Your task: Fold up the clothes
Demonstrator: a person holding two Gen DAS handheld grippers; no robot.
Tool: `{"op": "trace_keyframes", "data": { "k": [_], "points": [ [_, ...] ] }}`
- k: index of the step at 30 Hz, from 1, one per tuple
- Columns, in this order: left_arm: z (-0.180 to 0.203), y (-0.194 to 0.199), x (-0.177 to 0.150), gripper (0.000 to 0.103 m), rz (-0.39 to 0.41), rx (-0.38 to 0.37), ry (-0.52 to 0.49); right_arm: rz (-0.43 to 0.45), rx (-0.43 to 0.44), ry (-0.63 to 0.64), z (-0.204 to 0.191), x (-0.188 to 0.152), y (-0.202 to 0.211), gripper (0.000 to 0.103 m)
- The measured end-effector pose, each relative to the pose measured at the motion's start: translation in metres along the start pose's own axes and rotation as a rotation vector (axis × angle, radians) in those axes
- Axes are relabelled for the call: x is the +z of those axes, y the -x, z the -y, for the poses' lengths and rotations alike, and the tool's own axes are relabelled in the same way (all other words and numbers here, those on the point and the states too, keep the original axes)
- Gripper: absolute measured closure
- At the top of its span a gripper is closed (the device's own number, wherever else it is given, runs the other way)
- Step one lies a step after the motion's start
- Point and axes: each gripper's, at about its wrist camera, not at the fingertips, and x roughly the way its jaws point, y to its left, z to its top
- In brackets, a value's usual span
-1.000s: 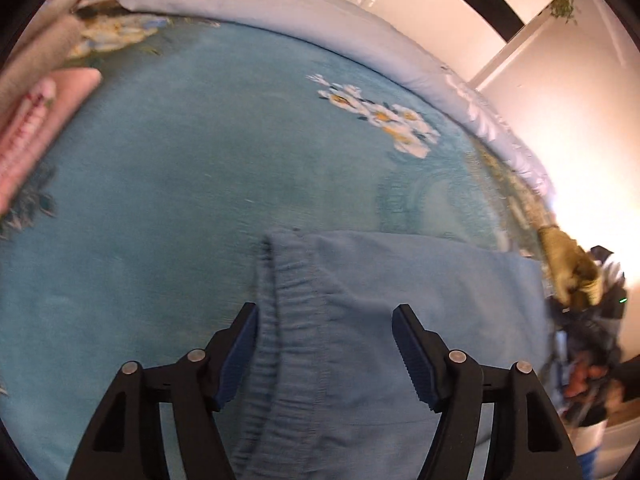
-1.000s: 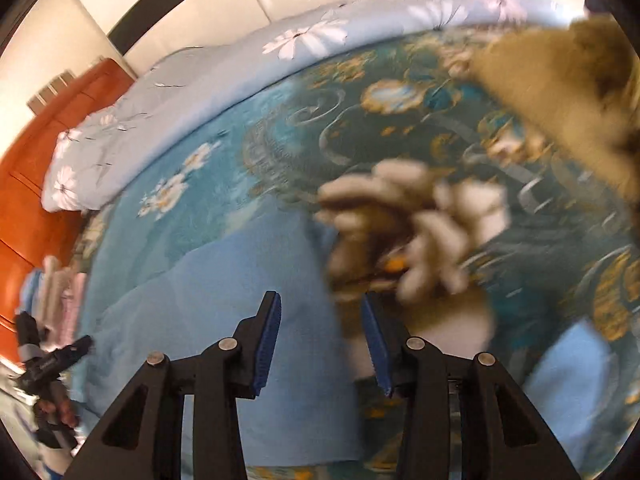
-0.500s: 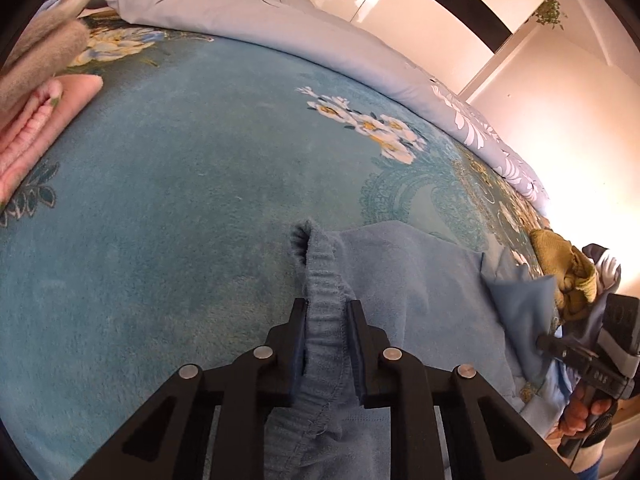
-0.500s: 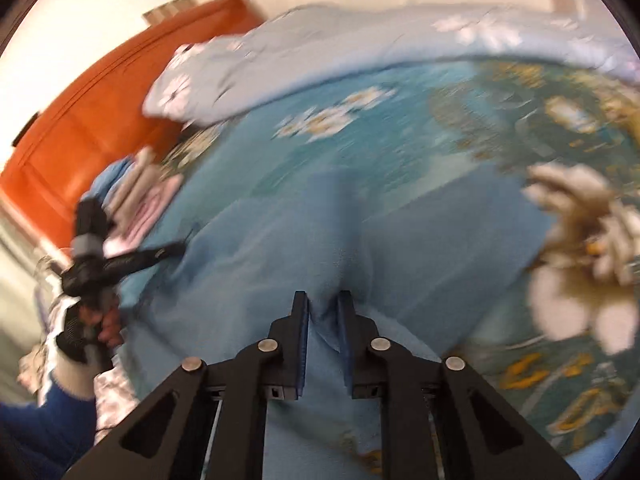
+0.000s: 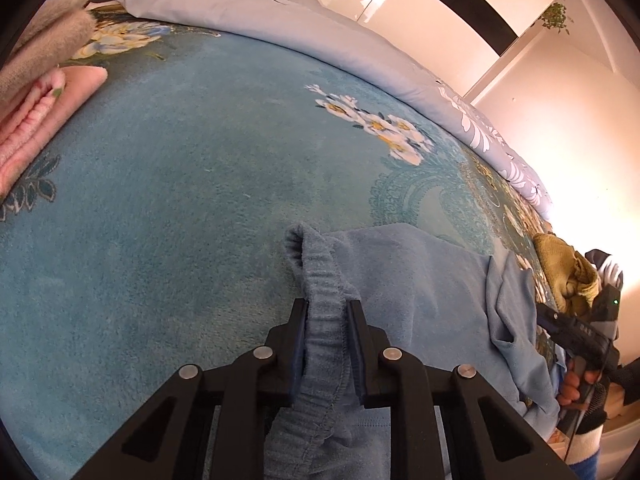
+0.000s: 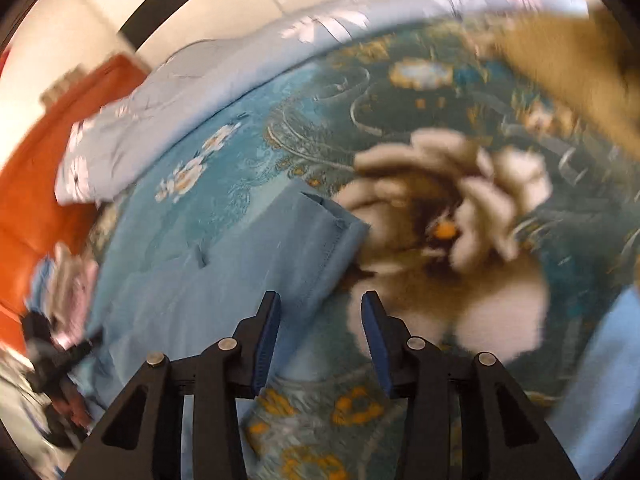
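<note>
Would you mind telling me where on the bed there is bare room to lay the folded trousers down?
The widest free patch is the teal blanket, bordered by the pink folded stack, the grey-blue duvet and the blue trousers' waistband. It is crowded toward the trousers' far end, where an olive garment lies.
</note>
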Motion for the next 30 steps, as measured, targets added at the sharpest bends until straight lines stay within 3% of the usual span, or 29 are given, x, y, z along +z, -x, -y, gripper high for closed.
{"op": "trace_keyframes", "data": {
  "k": [1,2,3,4,7,10,13,17,19,23,30],
  "points": [
    [0.0,0.0,0.001,0.082,-0.001,-0.001,0.002,0.009,0.024,-0.012,-0.001,0.002,-0.001,0.059],
    [-0.001,0.0,0.003,0.082,-0.002,-0.003,0.004,0.009,0.059,-0.018,-0.004,0.003,-0.002,0.066],
    [-0.001,0.001,0.005,0.083,-0.003,-0.005,0.007,0.005,0.097,-0.022,-0.007,0.005,-0.004,0.078],
    [-0.001,0.001,0.006,0.083,-0.004,-0.007,0.009,-0.004,0.112,-0.013,-0.011,0.008,-0.007,0.101],
    [-0.002,0.008,0.024,0.084,0.021,-0.021,0.011,0.009,0.062,0.06,-0.03,0.025,-0.004,0.101],
    [-0.001,0.015,0.045,0.088,0.05,-0.038,0.007,0.084,0.037,0.104,-0.039,0.054,0.016,0.101],
    [0.013,0.028,0.072,0.091,0.118,0.0,-0.052,0.181,-0.016,0.118,-0.04,0.081,0.043,0.101],
    [0.022,0.059,0.112,0.092,0.277,0.077,-0.093,0.352,-0.089,0.085,-0.031,0.122,0.082,0.101],
    [0.014,0.054,0.128,0.091,0.279,0.113,-0.078,0.398,-0.141,0.06,-0.021,0.14,0.088,0.101],
    [-0.008,0.035,0.155,0.091,0.254,0.18,-0.037,0.4,-0.24,-0.008,0.014,0.16,0.076,0.101],
    [-0.05,-0.03,0.158,0.088,0.098,0.243,0.038,0.23,-0.312,-0.151,0.086,0.152,0.013,0.101]
  ]
}}
